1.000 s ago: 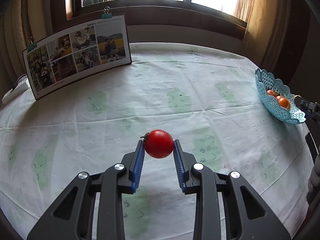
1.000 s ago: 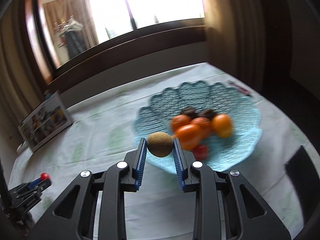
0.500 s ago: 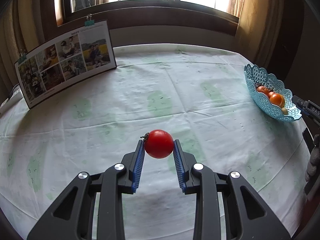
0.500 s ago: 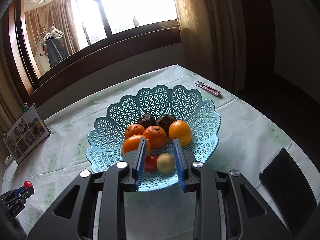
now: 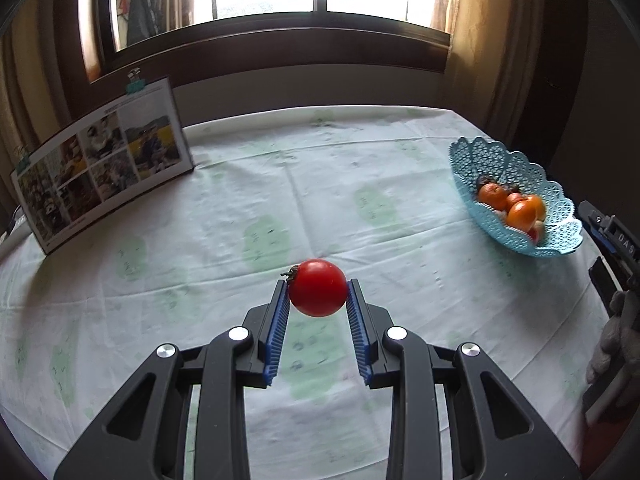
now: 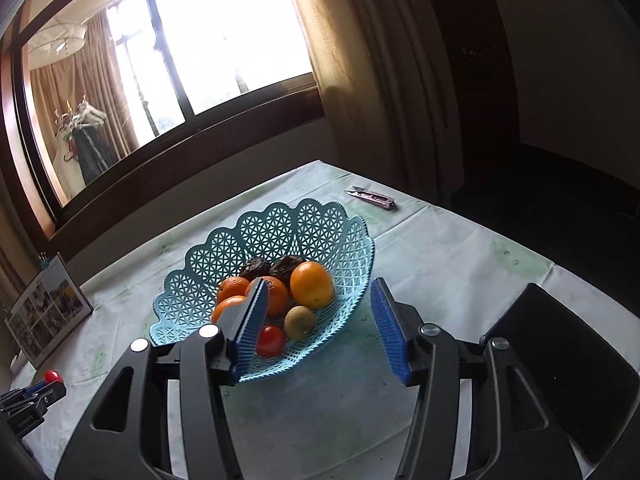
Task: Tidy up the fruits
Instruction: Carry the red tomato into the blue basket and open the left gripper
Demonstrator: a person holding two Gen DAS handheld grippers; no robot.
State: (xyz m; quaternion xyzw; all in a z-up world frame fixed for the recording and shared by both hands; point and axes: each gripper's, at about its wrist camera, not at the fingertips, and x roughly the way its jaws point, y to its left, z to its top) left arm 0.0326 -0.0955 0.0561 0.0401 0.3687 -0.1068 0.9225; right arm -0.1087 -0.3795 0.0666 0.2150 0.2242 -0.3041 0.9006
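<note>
My left gripper is shut on a red tomato and holds it above the tablecloth, left of the blue lattice basket. In the right wrist view the basket holds several oranges, two dark fruits, a kiwi and a small red tomato. My right gripper is open and empty, just in front of the basket's near rim. The left gripper with its tomato shows at the far left of that view.
A photo board stands at the table's back left. A small clipper lies behind the basket. A black flat object lies at the right by the table edge. A window and curtains are behind the table.
My right gripper let the kiwi go into the basket, opened wide and drew back a little. My left gripper kept its hold on the tomato and the basket came closer in its view.
</note>
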